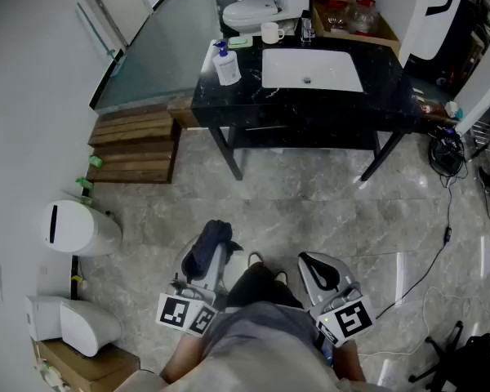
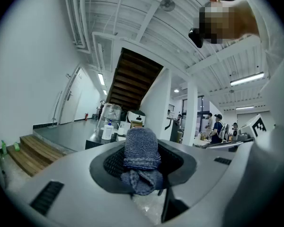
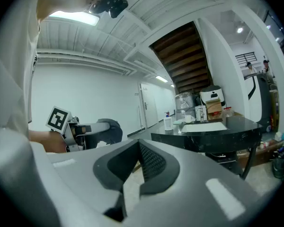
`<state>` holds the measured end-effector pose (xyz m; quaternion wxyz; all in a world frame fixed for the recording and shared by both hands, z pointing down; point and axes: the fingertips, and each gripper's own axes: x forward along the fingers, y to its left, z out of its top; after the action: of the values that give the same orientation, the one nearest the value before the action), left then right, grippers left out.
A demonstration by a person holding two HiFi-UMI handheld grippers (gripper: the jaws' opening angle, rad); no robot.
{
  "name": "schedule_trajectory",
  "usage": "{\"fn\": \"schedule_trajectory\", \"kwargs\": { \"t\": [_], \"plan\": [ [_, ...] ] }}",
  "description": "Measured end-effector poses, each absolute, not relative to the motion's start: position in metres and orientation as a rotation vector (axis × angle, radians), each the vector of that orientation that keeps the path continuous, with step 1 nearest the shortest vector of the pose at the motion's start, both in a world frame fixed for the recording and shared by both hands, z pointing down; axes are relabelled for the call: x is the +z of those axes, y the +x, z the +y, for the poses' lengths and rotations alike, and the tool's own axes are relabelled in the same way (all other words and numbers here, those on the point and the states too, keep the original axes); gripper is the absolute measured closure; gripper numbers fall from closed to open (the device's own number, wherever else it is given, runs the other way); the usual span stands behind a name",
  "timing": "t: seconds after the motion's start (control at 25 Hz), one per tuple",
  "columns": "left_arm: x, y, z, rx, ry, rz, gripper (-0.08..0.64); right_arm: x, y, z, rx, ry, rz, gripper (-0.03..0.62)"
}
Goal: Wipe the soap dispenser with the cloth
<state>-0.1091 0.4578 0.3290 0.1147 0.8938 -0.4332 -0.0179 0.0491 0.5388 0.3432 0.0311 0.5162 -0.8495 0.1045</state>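
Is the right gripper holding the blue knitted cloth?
No, the left gripper clamps the blue knitted cloth; the right gripper is shut and empty.

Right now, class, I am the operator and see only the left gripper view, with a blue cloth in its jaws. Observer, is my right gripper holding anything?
Observer: No. The right gripper is shut and empty; only the left gripper grips the cloth.
Operator: Where on the counter does the soap dispenser stand?
Observer: The soap dispenser stands upright at the left end of the black counter, left of the white sink.
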Motion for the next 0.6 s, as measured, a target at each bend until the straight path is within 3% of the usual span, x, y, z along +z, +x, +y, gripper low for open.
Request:
{"fn": "schedule_trajectory", "kwargs": {
  "t": [0.6],
  "plan": [
    [0.333, -0.107, 0.453, -0.053, 2.612, -1.270, 0.408, 0.352, 0.048, 0.522, 0.382, 1.565, -2.644, 0.592]
  ]
}}
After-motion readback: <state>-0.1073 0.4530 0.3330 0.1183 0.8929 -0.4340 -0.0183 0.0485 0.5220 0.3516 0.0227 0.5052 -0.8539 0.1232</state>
